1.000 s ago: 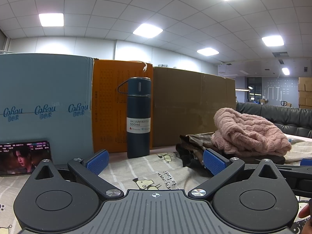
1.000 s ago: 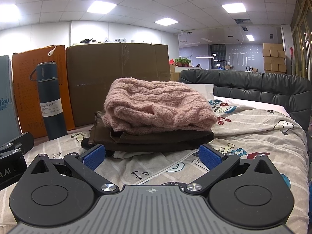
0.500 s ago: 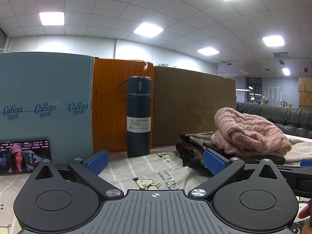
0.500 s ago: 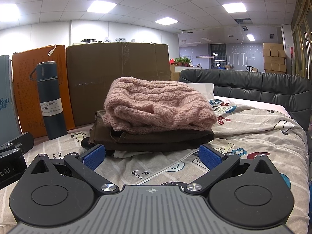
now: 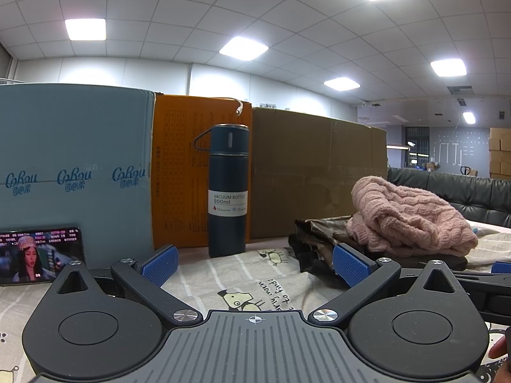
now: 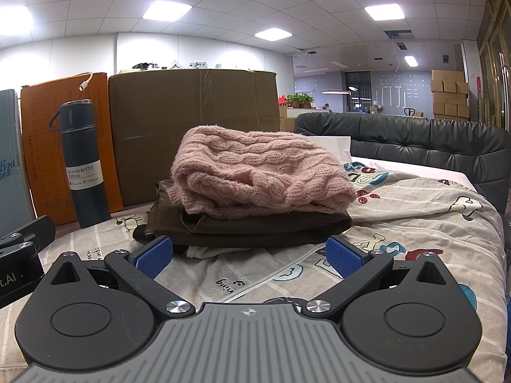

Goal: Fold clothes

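On brown garment [image 6: 255, 226], folded pink sweater [image 6: 255, 175]

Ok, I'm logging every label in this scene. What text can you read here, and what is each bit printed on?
"VACUUM BOTTLE 500ml": white label on the dark blue flask.
"CoRou", three times, with Chinese characters beneath: blue box.
"ning": upside-down print on the cartoon bedsheet.
".AI": body of the left gripper at the right wrist view's edge.
Too small or blurred: the flask label's bottom line, the orange box's grid print, the phone screen's captions.
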A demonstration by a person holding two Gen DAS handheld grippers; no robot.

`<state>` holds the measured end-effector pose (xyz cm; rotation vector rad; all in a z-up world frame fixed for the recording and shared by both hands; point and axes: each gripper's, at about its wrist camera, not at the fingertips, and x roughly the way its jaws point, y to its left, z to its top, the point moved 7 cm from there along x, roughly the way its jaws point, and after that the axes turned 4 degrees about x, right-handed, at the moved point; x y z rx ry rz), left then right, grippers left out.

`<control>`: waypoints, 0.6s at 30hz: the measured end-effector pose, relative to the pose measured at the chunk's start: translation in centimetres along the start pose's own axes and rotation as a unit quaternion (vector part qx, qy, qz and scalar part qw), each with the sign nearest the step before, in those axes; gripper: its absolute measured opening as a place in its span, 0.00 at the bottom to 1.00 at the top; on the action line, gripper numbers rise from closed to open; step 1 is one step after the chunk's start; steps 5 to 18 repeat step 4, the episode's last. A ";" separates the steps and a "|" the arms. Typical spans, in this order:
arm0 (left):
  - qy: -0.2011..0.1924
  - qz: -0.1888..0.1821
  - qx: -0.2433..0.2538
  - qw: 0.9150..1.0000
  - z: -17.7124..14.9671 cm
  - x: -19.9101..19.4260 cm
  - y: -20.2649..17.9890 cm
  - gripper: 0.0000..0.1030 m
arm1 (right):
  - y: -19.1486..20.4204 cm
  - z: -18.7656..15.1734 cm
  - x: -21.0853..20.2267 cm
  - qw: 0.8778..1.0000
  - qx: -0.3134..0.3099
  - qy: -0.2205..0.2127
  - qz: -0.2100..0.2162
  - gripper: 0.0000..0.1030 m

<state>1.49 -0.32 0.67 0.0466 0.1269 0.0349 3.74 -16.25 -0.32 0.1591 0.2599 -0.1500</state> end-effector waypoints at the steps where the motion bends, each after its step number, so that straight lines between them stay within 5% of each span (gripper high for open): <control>1: 0.000 0.000 0.000 1.000 0.0 0.0 0.0 1.00 | 0.0 0.0 0.0 1.000 0.000 0.000 0.000 1.00; 18: 0.000 0.000 0.000 1.000 0.0 0.0 0.0 1.00 | 0.0 0.0 0.0 1.000 0.000 0.000 0.000 1.00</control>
